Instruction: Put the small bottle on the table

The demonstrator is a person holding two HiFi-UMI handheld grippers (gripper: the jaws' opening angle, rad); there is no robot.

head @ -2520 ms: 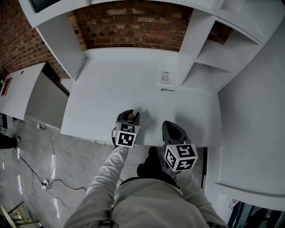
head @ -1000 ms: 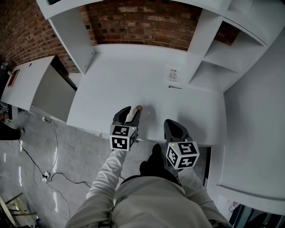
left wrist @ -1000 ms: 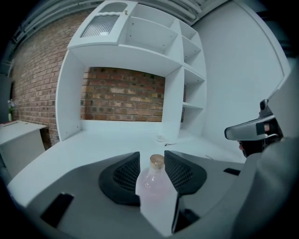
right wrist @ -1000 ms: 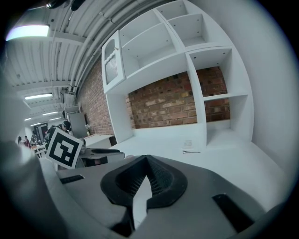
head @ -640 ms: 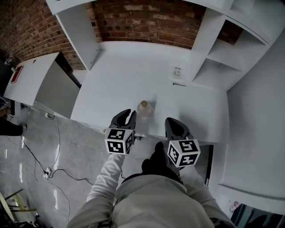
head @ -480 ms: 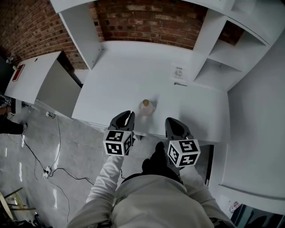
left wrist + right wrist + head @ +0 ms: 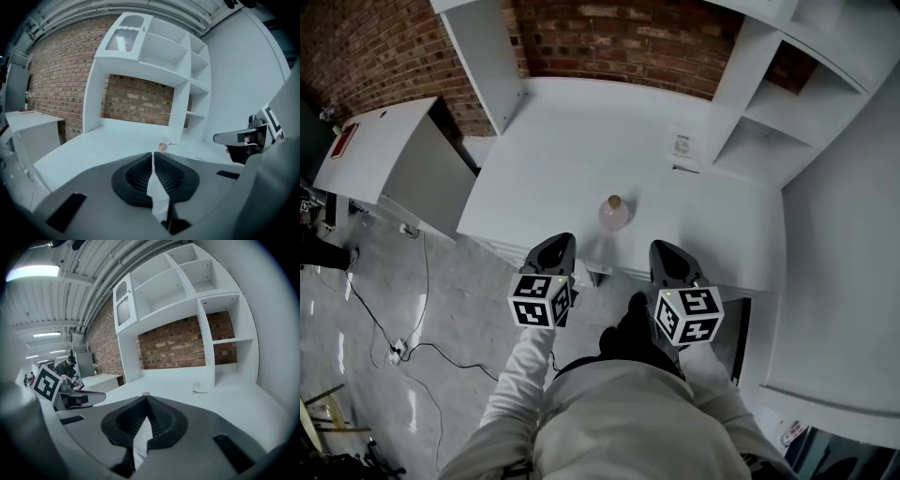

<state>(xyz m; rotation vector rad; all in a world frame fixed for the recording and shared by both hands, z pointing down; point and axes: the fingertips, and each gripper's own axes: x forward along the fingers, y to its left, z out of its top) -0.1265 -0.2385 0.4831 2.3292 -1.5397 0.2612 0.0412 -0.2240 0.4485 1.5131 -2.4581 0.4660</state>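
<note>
The small bottle (image 7: 613, 214), clear with a brown cap, stands upright by itself on the white table (image 7: 572, 150) near the front edge. In the left gripper view only its cap (image 7: 162, 147) peeks over the jaws. My left gripper (image 7: 560, 241) hangs back at the table's front edge, below and left of the bottle, shut and empty (image 7: 153, 161). My right gripper (image 7: 664, 248) sits at the front edge to the bottle's right, also shut with nothing in it (image 7: 146, 404).
A paper card (image 7: 682, 147) lies at the back right of the table. White shelving (image 7: 769, 122) rises on the right, a brick wall (image 7: 609, 42) stands behind, and a lower white side table (image 7: 380, 141) stands on the left. Cables (image 7: 403, 347) run over the grey floor.
My left gripper let go of the bottle, drew back toward the front edge and shut empty. The bottle stays upright on the table. The right gripper hardly moved.
</note>
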